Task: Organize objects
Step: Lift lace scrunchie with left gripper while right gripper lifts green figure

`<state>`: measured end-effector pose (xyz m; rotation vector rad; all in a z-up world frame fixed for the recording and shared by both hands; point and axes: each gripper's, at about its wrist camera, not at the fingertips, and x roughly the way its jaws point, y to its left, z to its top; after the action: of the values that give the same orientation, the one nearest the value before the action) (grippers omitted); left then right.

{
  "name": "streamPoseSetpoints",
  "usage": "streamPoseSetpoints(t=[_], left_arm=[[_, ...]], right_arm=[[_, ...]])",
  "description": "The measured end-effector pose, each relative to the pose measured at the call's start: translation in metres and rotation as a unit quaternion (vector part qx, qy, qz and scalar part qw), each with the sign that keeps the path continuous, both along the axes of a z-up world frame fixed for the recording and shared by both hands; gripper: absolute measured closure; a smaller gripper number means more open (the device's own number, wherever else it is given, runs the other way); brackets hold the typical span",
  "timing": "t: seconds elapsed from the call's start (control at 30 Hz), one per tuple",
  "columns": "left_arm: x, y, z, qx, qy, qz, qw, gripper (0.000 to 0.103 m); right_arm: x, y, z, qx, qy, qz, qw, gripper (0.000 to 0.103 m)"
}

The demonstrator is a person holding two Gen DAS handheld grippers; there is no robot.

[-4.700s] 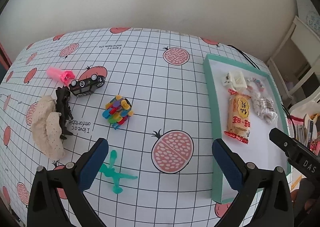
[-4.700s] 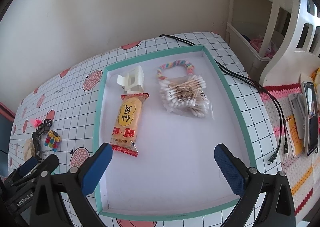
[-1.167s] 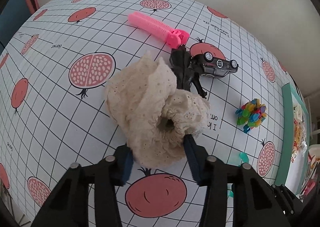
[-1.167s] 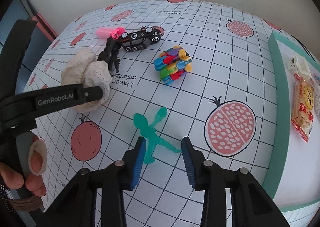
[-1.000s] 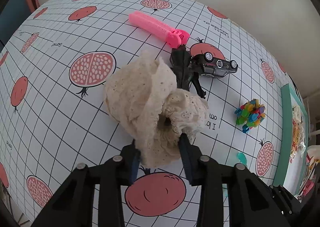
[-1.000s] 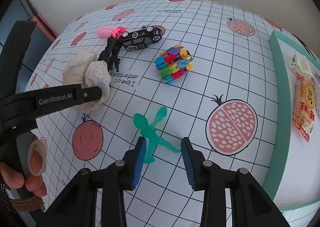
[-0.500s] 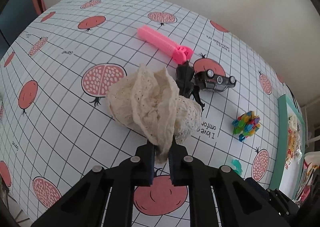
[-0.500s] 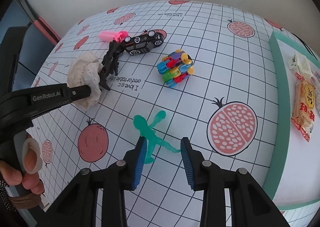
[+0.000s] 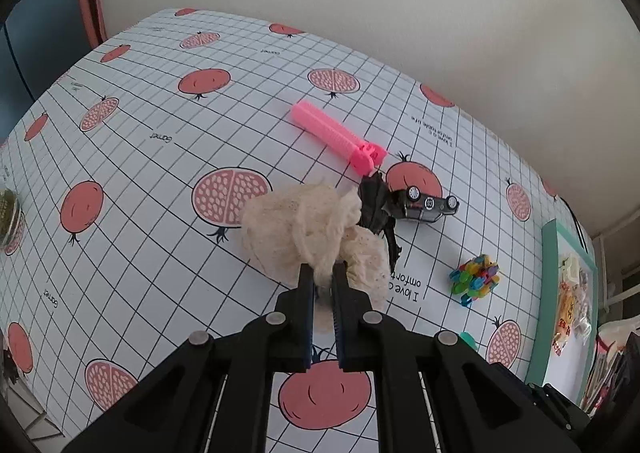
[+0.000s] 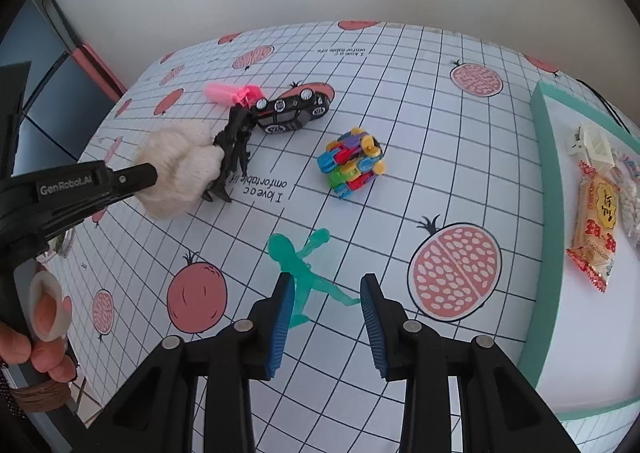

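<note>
Two risks noted. My left gripper (image 9: 320,273) pinches the cream lace cloth (image 9: 296,229), bunched against the black figure (image 9: 376,205); lifting may drag it. My right gripper (image 10: 326,293) gapes astride the green figure (image 10: 304,265), ungripped.

Pomegranate-print table (image 9: 132,157): toy car (image 9: 426,206), pink clip (image 9: 338,137), teal tray (image 10: 538,189)

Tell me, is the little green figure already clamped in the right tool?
No, the green figure lies flat on the table between the right tool's open fingers, which do not press it.

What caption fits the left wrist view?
Left gripper shut on cream lace cloth beside black figure.
</note>
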<state>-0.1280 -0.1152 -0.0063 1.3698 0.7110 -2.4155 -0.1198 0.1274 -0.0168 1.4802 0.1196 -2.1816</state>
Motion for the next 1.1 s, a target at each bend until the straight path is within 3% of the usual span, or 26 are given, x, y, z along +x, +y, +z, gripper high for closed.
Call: streamPoseSetpoints(t=[0.43,0.73,0.97,1.1], left_arm=[[-0.004,-0.002,-0.003,0.009,0.009,0.002,0.9999,0.095],[-0.008,-0.004,-0.018,0.013,-0.009,0.012,0.9998,0.095],[-0.012,-0.004,-0.032,0.023,-0.020,0.020,0.9993,0.076],[-0.012,-0.002,-0.032,0.014,-0.023,0.025,0.9993,0.076]], right_arm=[[-0.003,0.005,0.007,-0.003,0.007,-0.006,1.000,0.067],[-0.006,0.013,0.011,-0.006,0.008,-0.016,1.000,0.067],[-0.008,0.017,0.012,-0.009,0.006,-0.022,1.000,0.067],[-0.009,0.020,0.013,-0.012,0.005,-0.026,1.000,0.067]])
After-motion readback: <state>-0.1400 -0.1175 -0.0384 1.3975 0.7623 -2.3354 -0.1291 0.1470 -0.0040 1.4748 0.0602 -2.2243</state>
